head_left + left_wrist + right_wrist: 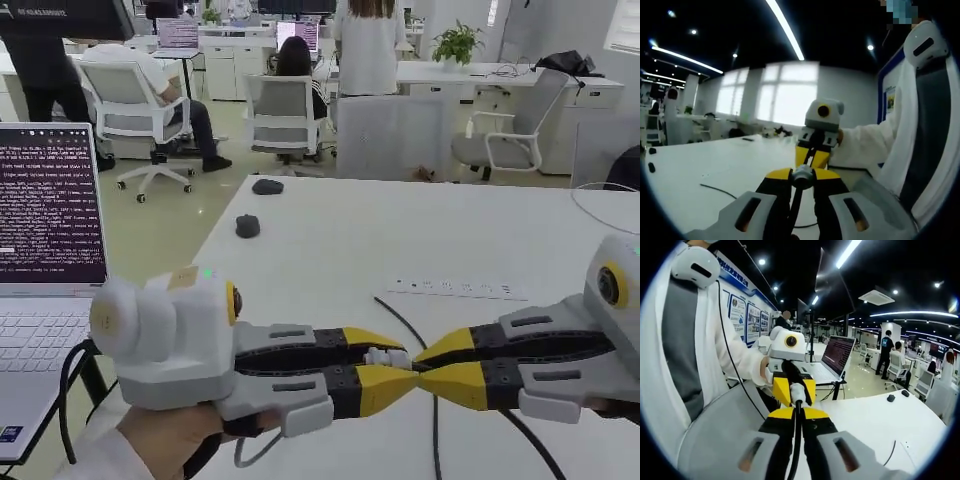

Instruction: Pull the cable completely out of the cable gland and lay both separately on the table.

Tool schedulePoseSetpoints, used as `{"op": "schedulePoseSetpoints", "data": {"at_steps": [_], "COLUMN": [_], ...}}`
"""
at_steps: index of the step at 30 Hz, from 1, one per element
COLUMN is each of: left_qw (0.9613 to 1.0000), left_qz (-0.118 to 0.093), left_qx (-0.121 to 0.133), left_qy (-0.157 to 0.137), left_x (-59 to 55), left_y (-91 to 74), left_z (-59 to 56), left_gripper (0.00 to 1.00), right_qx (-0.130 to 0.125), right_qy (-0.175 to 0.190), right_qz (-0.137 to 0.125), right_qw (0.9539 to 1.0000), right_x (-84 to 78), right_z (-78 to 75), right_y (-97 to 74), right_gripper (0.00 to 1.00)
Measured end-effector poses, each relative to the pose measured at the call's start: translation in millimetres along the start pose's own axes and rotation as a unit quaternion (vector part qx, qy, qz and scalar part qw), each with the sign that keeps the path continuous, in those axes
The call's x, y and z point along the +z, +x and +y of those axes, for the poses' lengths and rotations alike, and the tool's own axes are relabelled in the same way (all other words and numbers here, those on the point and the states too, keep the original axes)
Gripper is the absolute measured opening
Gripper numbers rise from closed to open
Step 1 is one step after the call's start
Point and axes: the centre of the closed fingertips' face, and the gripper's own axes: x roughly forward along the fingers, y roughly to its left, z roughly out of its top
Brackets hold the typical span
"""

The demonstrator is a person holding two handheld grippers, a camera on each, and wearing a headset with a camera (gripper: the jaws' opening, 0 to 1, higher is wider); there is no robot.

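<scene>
Plastic and small, the cable gland [802, 176] looks light and rigid, so it should bear a firm squeeze. It is clamped between the pressed-together jaws of the left gripper [398, 362] and held in the air above the white table [400, 230]. Just right of the gland, the right gripper [428, 368] pinches the black cable [797, 432], with its jaws shut on the sheath close to the gland's mouth. The cable appears to be threaded through the gland. It is thin and limp, and its smooth sheath will probably slip under a weak grip. The gland's seal is likely to drag on it, so a hold near the gland and a straight pull along its axis seem best. Slack hangs below the gland and trails over the tabletop, where it could snag as it follows. Beyond the gland a white power strip [455, 288] lies flat, and farther beyond and to the left sit two dark mice [247, 226] [267, 186]. A laptop [45, 250] stands well to the left of the gland. Nothing stands between the grippers and the bare tabletop beneath the gland.
</scene>
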Motion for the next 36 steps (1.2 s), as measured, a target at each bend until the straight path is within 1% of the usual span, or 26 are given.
{"op": "schedulePoseSetpoints", "data": {"at_steps": [4,11,18,21,23,26,28,30,34,35,36], "left_qw": [1.0000,1.0000,0.9999,0.9999,0.9998,0.9997,0.9996,0.9996,0.9998,0.9998,0.9998], "left_qz": [-0.001,0.001,0.006,0.009,0.008,0.006,0.013,0.017,0.014,0.014,0.014], "left_qx": [-0.001,-0.004,-0.008,-0.010,-0.009,-0.015,-0.022,-0.018,-0.009,0.004,0.012], "left_qy": [0.000,-0.004,-0.005,-0.009,-0.014,-0.020,-0.016,-0.014,-0.013,-0.011,-0.011], "left_x": [0.8,-3.2,-7.2,-10.9,-12.6,-14.2,-17.7,-21.0,-23.1,-24.2,-24.2], "left_y": [0.1,-1.5,-9.6,-14.2,-17.0,-21.8,-23.5,-24.2,-21.1,-18.5,-16.9], "left_z": [-2.1,-7.0,-12.3,-14.8,-16.1,-20.3,-23.5,-23.5,-24.2,-22.1,-21.4], "left_gripper": [0.16,0.16,0.16,0.16,0.16,0.16,0.16,0.16,0.16,0.16,0.16], "right_qx": [-0.008,-0.018,-0.021,-0.026,-0.031,-0.034,-0.034,-0.038,-0.039,-0.039,-0.037], "right_qy": [0.003,0.002,-0.004,0.000,0.002,0.000,-0.001,0.001,0.003,0.005,0.006], "right_qz": [0.003,0.011,0.016,0.018,0.020,0.018,0.018,0.018,0.019,0.024,0.024], "right_qw": [1.0000,0.9998,0.9996,0.9995,0.9993,0.9993,0.9993,0.9991,0.9990,0.9990,0.9990], "right_x": [0.4,-2.3,-3.3,-5.2,-5.4,-5.5,-8.2,-12.5,-17.2,-22.0,-24.2], "right_z": [1.8,6.6,14.1,18.0,21.3,26.8,30.2,30.6,29.7,25.9,24.4], "right_y": [-1.4,0.4,7.7,11.7,14.3,17.0,18.7,17.9,9.1,2.8,-0.4], "right_gripper": [0.03,0.03,0.03,0.03,0.03,0.03,0.03,0.03,0.03,0.03,0.03]}}
